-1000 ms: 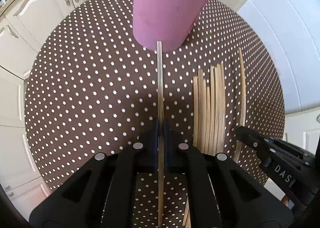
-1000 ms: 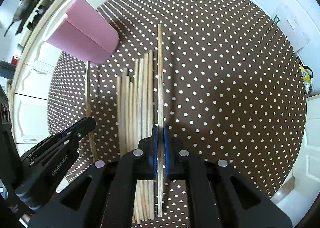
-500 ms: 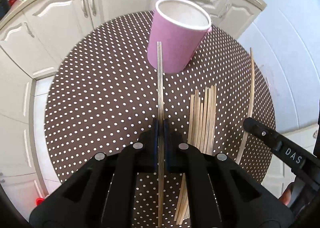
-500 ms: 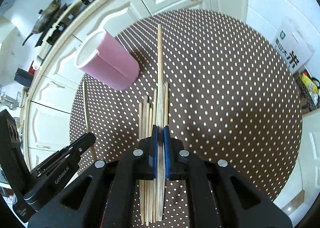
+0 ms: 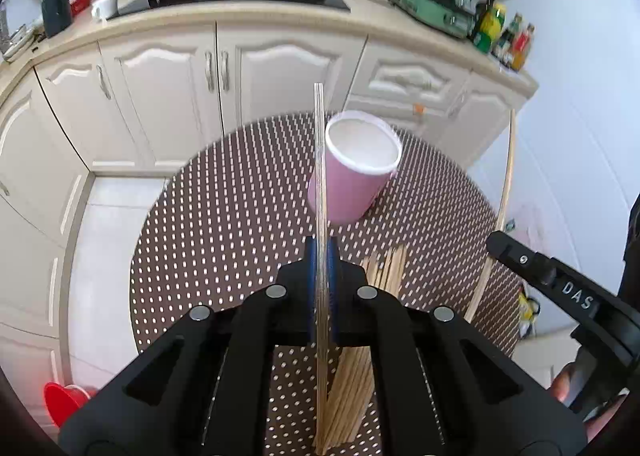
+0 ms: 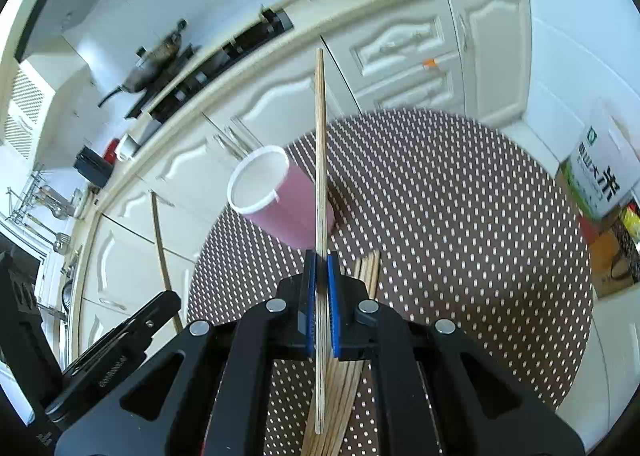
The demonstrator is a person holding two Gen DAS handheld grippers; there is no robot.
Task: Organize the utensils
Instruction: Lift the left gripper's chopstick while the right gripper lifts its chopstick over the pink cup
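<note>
Holding one thin pale wooden stick [image 5: 319, 160] clamped in our left tongs [image 5: 320, 288] and another [image 6: 319, 144] in our right tongs [image 6: 320, 296], we judge each tip must next drop into the upright pink paper cup [image 5: 352, 180] on the brown dotted tabletop [image 5: 224, 224].

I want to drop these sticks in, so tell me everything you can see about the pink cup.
The pink cup is a plain, paper-looking tumbler with a white rolled rim and pale inside, which looks empty. It stands upright, mouth open, on the brown dotted round table, beyond the loose sticks. Neither gripper touches it.
</note>
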